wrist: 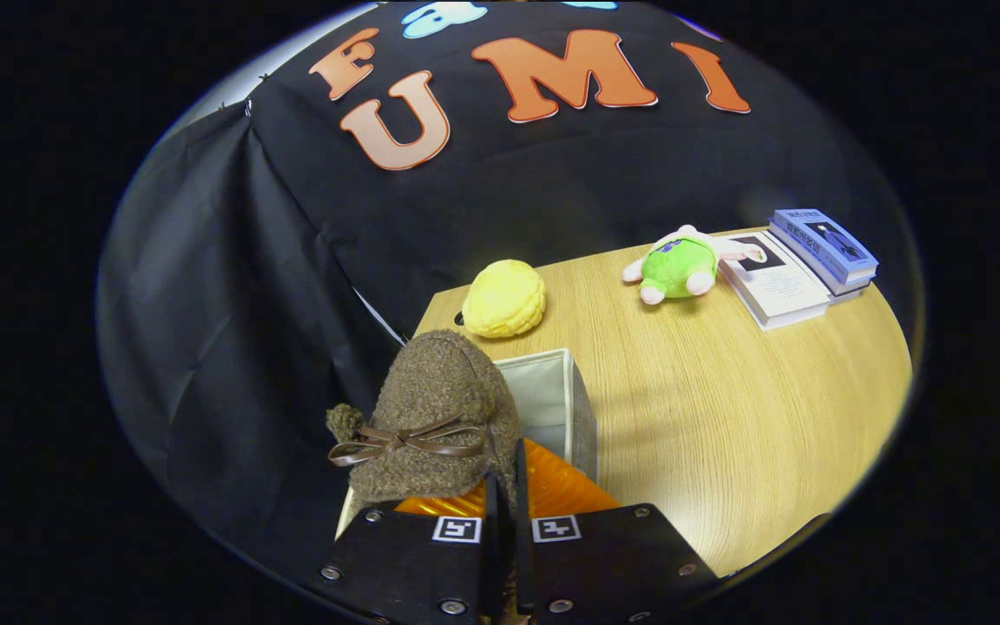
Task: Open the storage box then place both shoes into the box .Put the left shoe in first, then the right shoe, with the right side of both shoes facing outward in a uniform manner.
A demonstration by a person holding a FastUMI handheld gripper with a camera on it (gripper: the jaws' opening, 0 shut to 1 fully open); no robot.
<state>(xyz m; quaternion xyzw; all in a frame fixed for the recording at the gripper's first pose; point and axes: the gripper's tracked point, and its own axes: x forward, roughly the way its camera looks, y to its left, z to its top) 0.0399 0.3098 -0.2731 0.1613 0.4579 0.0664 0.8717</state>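
Note:
A brown fuzzy shoe [439,408] with a brown ribbon bow [409,441] hangs toe-forward just ahead of my fingers. My gripper [507,495] is shut on the shoe's rear edge, the two fingers nearly together. Beneath the shoe stands the open storage box [582,417], grey outside with a pale fabric lining, near the table's left front corner. An orange ribbed surface [565,490] shows under the shoe inside the box; I cannot tell what it belongs to.
A yellow round plush [504,299] lies on the wooden table [726,408] just beyond the box. Farther right rest a green and white plush toy [680,265] and stacked books [799,260]. Black cloth hangs behind and to the left.

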